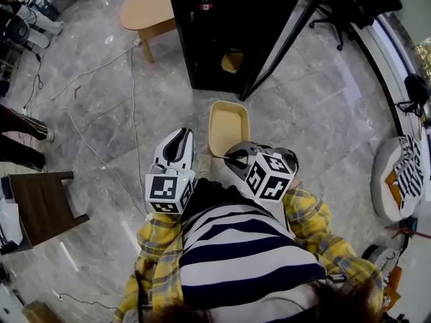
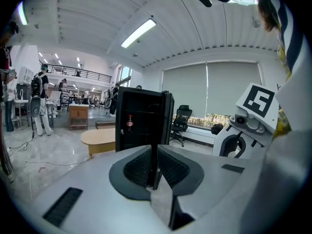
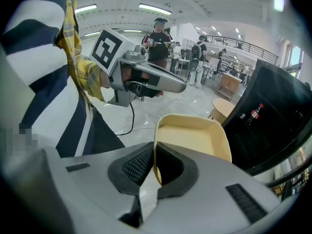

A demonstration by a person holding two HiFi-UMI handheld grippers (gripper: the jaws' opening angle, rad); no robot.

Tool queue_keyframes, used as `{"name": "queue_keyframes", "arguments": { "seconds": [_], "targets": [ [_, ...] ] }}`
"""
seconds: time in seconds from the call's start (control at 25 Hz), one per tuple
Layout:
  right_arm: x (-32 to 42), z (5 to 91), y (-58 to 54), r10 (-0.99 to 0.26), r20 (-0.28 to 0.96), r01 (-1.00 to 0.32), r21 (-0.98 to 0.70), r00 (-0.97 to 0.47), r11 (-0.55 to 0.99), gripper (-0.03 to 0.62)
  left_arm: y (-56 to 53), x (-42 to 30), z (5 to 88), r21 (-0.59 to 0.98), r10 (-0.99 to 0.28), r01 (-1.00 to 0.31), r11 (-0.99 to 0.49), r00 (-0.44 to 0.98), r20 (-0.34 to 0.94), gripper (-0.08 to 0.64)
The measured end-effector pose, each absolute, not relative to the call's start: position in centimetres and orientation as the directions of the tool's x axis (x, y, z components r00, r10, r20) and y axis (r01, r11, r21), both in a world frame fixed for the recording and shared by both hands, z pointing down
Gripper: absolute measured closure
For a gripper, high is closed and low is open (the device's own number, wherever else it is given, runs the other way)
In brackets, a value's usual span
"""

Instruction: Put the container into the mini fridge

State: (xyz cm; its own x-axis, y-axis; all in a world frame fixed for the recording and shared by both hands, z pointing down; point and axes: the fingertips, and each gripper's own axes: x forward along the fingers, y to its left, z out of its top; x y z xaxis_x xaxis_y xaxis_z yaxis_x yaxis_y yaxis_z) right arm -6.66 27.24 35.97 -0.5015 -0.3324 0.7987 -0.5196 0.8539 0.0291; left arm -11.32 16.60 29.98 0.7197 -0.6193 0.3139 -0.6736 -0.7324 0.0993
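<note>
The right hand-held gripper (image 3: pixel 155 165) is clamped on the near short wall of the container (image 3: pixel 194 139). One ribbed dark pad sits outside the thin rim and the other inside it. The container is a shallow, smooth, cream-coloured tub, rectangular with rounded corners and a slightly flared lip, and nothing lies in it. It is held roughly level above the glossy grey veined marble floor (image 1: pixel 316 113), in front of the mini fridge (image 1: pixel 222 25) and outside it.

The mini fridge is a matte black box standing on the floor. Its dark-framed door (image 1: pixel 291 33) is swung open. Inside are a small dark bottle with a red cap (image 1: pixel 204 4) high up and a yellowish tub (image 1: pixel 232 60) lower down.

The left hand-held gripper (image 2: pixel 155 165) has its jaws drawn together, the textured pads nearly meeting with nothing between them. It is held beside the right one, well clear of the container.

A pale wooden table with a rounded top (image 1: pixel 147 9) stands left of the fridge. A dark brown chair (image 1: pixel 42 206) is further to the left.
</note>
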Motion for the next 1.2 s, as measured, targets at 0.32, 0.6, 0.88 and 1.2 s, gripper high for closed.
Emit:
{"name": "queue_keyframes", "arguments": {
  "seconds": [0.32, 0.6, 0.88, 1.2],
  "targets": [
    [-6.1, 36.4, 20.5, -0.324, 0.822, -0.540, 0.023, -0.469, 0.841, 0.558, 9.9, -10.7, 31.4, 0.140, -0.574, -0.637, -0.758, 0.753, 0.322, 0.511],
    [-5.9, 36.8, 15.8, -0.317, 0.846, -0.571, 0.018, -0.429, 0.820, 0.558, 5.3, -10.1, 31.8, 0.165, -0.513, -0.579, -0.799, 0.798, 0.315, 0.512],
    [-4.5, 36.8, 11.5, -0.343, 0.847, -0.603, 0.035, -0.405, 0.797, 0.558, 2.1, -9.4, 32.9, 0.159, -0.472, -0.542, -0.825, 0.817, 0.332, 0.512],
    [-1.3, 37.2, 7.8, -0.356, 0.843, -0.610, 0.042, -0.404, 0.791, 0.558, 0.0, -7.4, 33.9, 0.145, -0.470, -0.545, -0.826, 0.807, 0.356, 0.512]
  ]
}}
